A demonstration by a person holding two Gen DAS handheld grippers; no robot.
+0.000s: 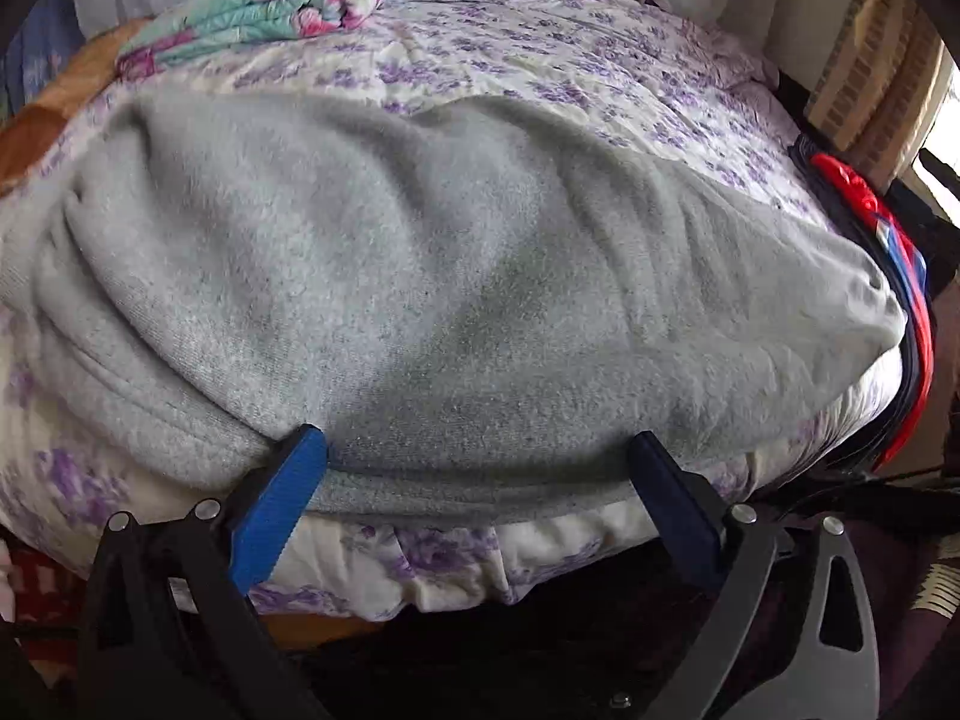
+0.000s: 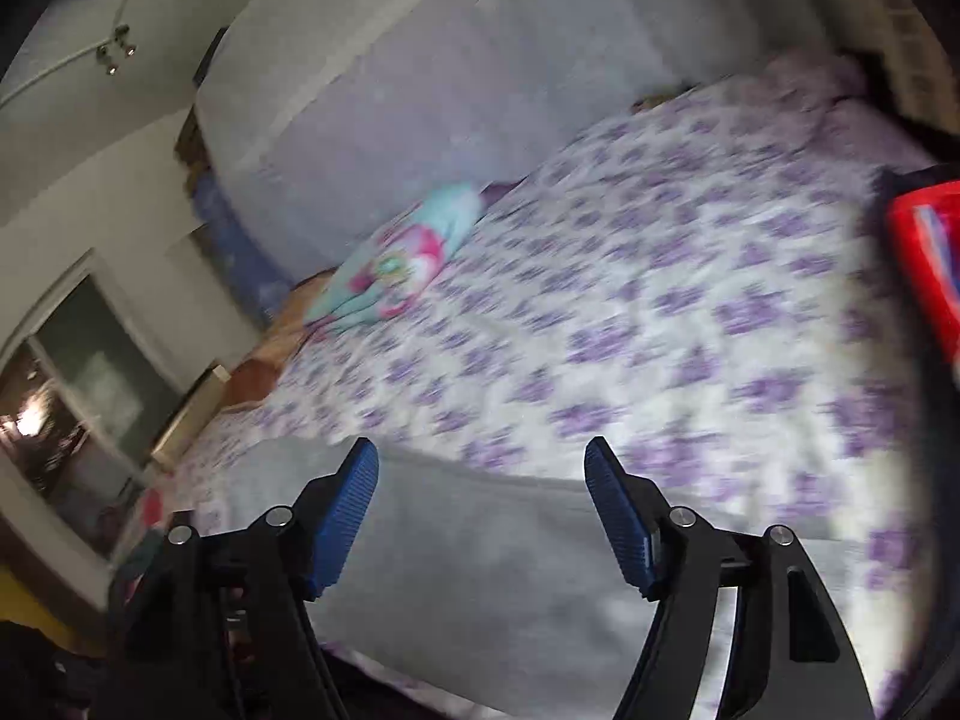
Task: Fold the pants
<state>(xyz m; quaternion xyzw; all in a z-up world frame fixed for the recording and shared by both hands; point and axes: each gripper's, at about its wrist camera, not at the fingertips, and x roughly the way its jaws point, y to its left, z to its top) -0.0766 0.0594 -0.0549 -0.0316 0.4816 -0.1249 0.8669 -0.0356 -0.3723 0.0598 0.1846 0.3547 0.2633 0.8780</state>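
Grey fleece pants (image 1: 432, 276) lie folded in a wide bundle on the bed with the purple-flowered sheet (image 1: 540, 60). My left gripper (image 1: 480, 450) is open at the near edge of the bed, its blue fingers (image 1: 282, 498) touching the pants' near folded edge, nothing clamped. In the blurred right wrist view, my right gripper (image 2: 480, 468) is open and empty, held above the pants (image 2: 480, 588), which fill the lower part of that view.
A rolled turquoise and pink blanket (image 1: 270, 6) lies at the far left of the bed, and shows in the right wrist view (image 2: 396, 264). A red and blue item (image 1: 888, 276) sits at the bed's right edge. A white wall (image 2: 390, 78) stands behind.
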